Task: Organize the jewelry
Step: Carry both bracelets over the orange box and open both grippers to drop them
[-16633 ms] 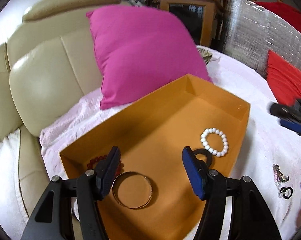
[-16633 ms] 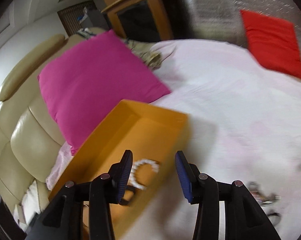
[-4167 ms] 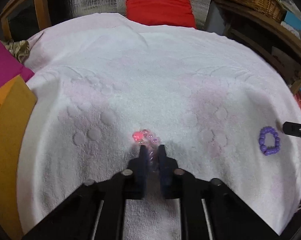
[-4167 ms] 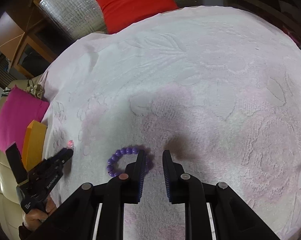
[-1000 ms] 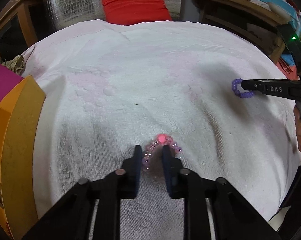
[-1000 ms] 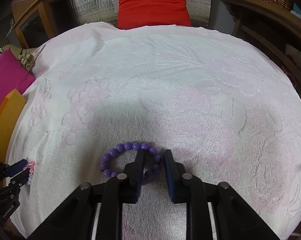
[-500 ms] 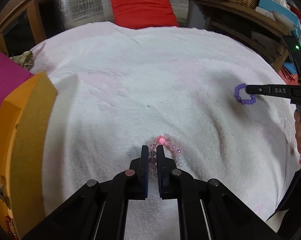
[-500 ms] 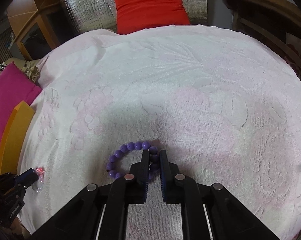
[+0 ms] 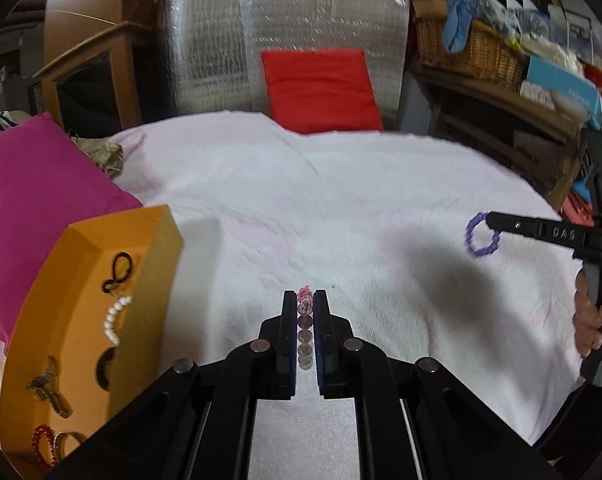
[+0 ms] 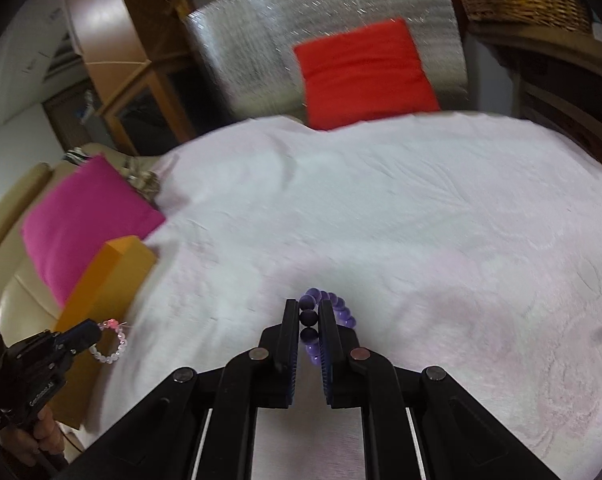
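Orange box [image 9: 81, 248] sits at the left edge of the left wrist view, jewelry inside. At centre, the left gripper [image 9: 305, 308] pinches a pink bead bracelet [image 9: 304, 320] above the white cloth [image 9: 301, 200]. Far right, the right gripper [image 10: 309, 316] clamps a purple bead bracelet [image 9: 479, 236].

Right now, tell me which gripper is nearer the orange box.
Left. The left gripper, shut on the pink bracelet, hangs right beside the orange box. The right gripper, shut on the purple bracelet, is far across the white cloth.
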A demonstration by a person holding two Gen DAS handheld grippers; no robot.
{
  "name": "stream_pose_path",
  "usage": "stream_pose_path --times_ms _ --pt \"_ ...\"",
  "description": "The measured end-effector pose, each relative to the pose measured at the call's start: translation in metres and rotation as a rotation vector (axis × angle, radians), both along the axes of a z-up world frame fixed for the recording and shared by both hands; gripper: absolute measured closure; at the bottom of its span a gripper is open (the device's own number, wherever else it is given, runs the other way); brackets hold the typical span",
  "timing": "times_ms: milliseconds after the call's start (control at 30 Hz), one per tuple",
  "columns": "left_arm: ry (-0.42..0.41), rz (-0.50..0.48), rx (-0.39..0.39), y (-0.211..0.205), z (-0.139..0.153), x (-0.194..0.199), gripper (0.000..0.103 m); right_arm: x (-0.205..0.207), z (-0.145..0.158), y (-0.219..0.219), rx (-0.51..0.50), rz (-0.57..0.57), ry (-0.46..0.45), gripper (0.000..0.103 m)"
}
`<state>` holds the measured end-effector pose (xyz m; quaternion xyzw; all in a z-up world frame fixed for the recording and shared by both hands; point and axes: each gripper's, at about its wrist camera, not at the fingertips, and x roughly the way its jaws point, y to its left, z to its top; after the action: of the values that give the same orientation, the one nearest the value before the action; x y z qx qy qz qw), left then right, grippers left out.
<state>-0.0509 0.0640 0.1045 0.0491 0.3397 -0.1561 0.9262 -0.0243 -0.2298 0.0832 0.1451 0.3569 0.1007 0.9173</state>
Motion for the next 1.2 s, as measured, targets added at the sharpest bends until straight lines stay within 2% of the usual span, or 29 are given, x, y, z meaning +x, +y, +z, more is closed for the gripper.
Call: stream_pose_path --times_ms 167,333,567,733,833,967,1200 --pt "-0.05 0.036 -0.042 0.028 0.019 -0.014 0.095 -0.002 0.017 0.037 0.028 0.074 -0.042 0.092" --pt "-0.086 0.092 -0.046 0.055 0.029 -0.022 0.095 -0.001 0.031 0.082 0.043 0.145 -0.08 0.092" --pt "-0.114 0.266 -0.057 0.125 0.039 -0.035 0.096 0.018 0.05 0.172 0.061 0.286 -0.065 0.092" --pt "-0.06 0.395 -0.026 0.169 0.021 -0.027 0.096 0.035 0.059 0.249 0.055 0.396 -0.044 0.092" --pt "0.019 0.434 -0.01 0.184 0.001 -0.017 0.096 0.048 0.055 0.286 0.051 0.433 -0.013 0.092" --pt "0.069 0.433 -0.004 0.187 -0.013 -0.013 0.095 0.064 0.047 0.326 0.028 0.46 0.013 0.092" --pt "0.072 0.407 -0.001 0.177 -0.015 -0.014 0.095 0.096 0.026 0.361 0.041 0.506 0.122 0.092"
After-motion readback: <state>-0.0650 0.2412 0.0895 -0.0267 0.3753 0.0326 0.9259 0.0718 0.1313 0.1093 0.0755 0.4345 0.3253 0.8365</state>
